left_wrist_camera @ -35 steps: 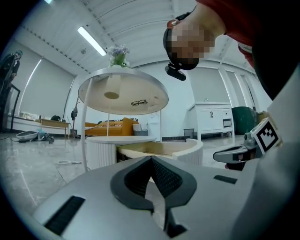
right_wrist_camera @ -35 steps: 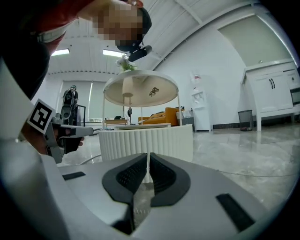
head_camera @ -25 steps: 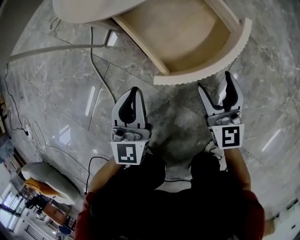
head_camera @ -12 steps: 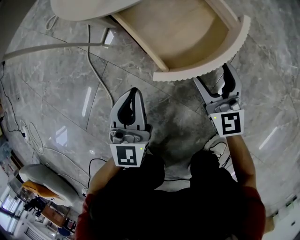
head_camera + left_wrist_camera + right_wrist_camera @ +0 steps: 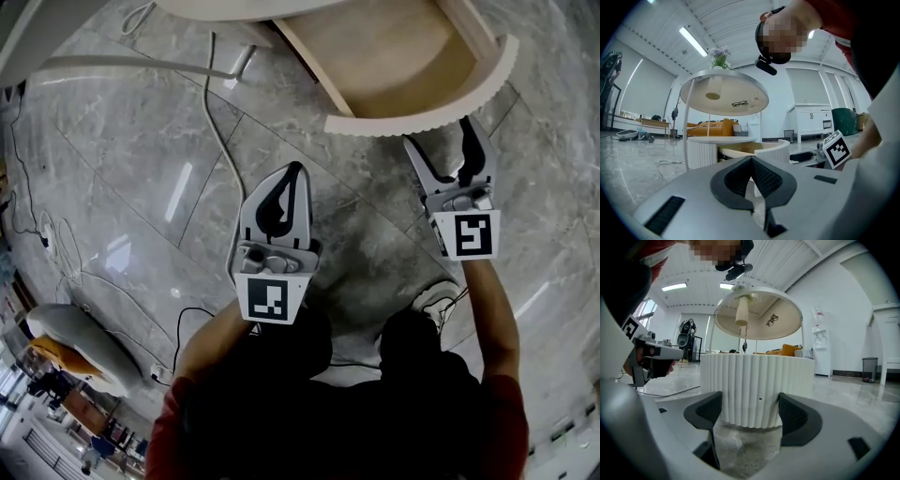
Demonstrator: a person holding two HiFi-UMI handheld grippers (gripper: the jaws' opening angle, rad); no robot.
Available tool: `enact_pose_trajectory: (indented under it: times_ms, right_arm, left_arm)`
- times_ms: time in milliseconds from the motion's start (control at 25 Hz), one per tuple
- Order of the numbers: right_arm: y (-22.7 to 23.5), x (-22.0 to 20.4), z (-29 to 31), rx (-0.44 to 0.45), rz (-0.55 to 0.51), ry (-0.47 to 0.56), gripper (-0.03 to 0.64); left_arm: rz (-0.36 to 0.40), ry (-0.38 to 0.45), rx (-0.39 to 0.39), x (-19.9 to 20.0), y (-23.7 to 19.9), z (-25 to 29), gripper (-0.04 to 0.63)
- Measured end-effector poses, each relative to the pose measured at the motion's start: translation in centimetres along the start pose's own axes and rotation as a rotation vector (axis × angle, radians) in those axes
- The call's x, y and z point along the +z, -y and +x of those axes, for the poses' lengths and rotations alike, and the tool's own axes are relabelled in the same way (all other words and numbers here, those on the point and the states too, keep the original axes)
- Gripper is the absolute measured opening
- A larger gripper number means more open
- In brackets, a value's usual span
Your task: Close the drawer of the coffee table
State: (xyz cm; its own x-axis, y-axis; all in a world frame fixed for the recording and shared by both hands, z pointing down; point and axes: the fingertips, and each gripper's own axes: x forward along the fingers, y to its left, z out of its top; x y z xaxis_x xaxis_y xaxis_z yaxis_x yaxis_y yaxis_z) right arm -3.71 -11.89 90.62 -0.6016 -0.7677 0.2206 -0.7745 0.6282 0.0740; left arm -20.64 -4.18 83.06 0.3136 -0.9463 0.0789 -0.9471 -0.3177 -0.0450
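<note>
Two claws: left claw (image 5: 293, 178) closed, empty; right claw (image 5: 445, 141), just opened wide, faces the drawer (image 5: 422, 122) near its right end; pushing there could skew and jam it.

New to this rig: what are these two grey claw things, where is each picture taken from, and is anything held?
A person holds a gripper in each hand; no robot. The head view looks down from the person's head; each gripper view looks along one gripper's jaws. On the marble floor stands a coffee table with its drawer pulled open. The left gripper is shut and empty. The right gripper faces the drawer's ribbed front; its jaws have just been opening and stand apart, nothing between them.
</note>
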Motion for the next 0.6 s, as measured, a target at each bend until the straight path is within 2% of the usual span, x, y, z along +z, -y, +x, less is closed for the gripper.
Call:
enact_pose_trajectory:
  times_ms: [600]
  right_arm:
    - [0.5,1.7,6.9,-0.021,0.042,0.024,0.354]
  left_arm:
    - [-0.018,0.017,0.014,0.5,-1.8,1.1,0.009]
